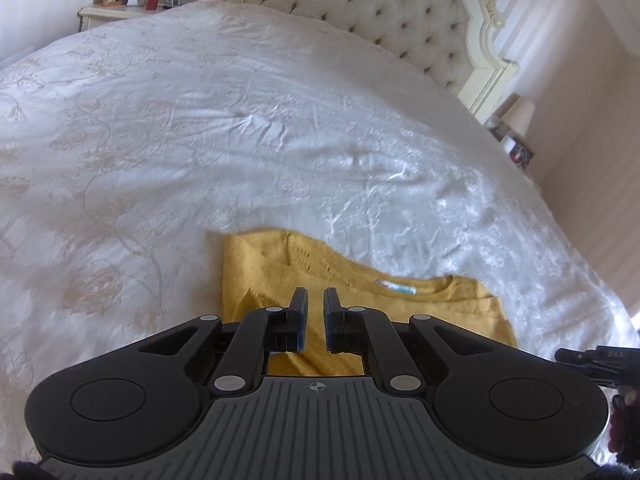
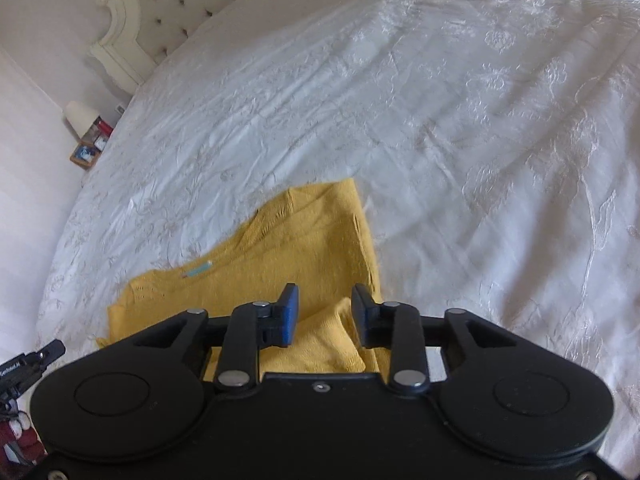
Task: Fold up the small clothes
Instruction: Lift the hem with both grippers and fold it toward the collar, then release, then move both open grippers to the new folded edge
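While both tools hover above the bed, I read the yellow sweater (image 1: 360, 292) as lying flat on the white bedspread (image 1: 200, 140), partly folded, with its neckline and label (image 1: 398, 286) toward one o'clock from my left gripper (image 1: 315, 320). That gripper has its jaws parted by only a narrow gap and nothing between them, so I count it as released, though barely. In the right wrist view, the right gripper (image 2: 325, 316) stands with its jaws wide apart and empty over a raised fold of knit near the sweater's long edge, which runs off toward twelve o'clock; the label (image 2: 198, 270) sits at ten o'clock from it. My judgement is that the step in hand is taking hold of the near side for the next fold. To do it well I would widen the left jaws first, bring both tools down onto the near edge at matching spots, and pinch only the sweater's layers, not the bedspread beneath. The knit looks soft and stretchy, so an uneven lift would probably skew the crease.
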{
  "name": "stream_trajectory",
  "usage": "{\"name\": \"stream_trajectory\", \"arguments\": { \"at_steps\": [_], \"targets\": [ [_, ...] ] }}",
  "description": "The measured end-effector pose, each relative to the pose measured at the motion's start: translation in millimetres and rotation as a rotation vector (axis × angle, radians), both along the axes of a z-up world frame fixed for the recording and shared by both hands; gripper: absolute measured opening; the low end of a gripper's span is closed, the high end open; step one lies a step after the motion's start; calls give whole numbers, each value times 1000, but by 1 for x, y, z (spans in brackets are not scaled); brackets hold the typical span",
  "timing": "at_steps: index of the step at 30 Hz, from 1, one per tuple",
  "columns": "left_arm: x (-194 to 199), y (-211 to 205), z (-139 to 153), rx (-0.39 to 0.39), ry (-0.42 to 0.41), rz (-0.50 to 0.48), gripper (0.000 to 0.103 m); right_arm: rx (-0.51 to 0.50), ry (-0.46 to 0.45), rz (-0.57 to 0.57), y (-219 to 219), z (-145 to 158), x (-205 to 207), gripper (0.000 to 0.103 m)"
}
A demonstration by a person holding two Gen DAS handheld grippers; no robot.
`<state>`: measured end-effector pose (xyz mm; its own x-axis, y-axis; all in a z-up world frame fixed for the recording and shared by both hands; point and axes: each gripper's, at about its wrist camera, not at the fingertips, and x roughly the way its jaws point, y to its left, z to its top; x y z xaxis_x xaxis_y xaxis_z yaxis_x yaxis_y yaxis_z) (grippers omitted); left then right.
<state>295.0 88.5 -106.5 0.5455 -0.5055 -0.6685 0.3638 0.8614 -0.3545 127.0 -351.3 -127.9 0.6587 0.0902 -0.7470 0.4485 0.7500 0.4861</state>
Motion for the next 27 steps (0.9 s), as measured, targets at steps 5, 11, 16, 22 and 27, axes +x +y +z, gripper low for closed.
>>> {"name": "stream_trajectory", "arguments": {
  "at_steps": [5,11,16,22,27],
  "targets": [
    [-9,-4,-14,95,17,-33,46,18,45,89,9,-19,2,52],
    [-11,-24,-28,282,-36,-147,58,63,41,120,7,-28,7,54],
    [4,-22,-31,307,-46,-137,58,87,49,163,8,-33,14,55],
    [32,-13,-42,359,-30,-184,58,114,44,164,7,-36,19,57],
    [45,-12,-52,411,-43,-268,58,131,50,155,8,-40,24,57]
  ]
}}
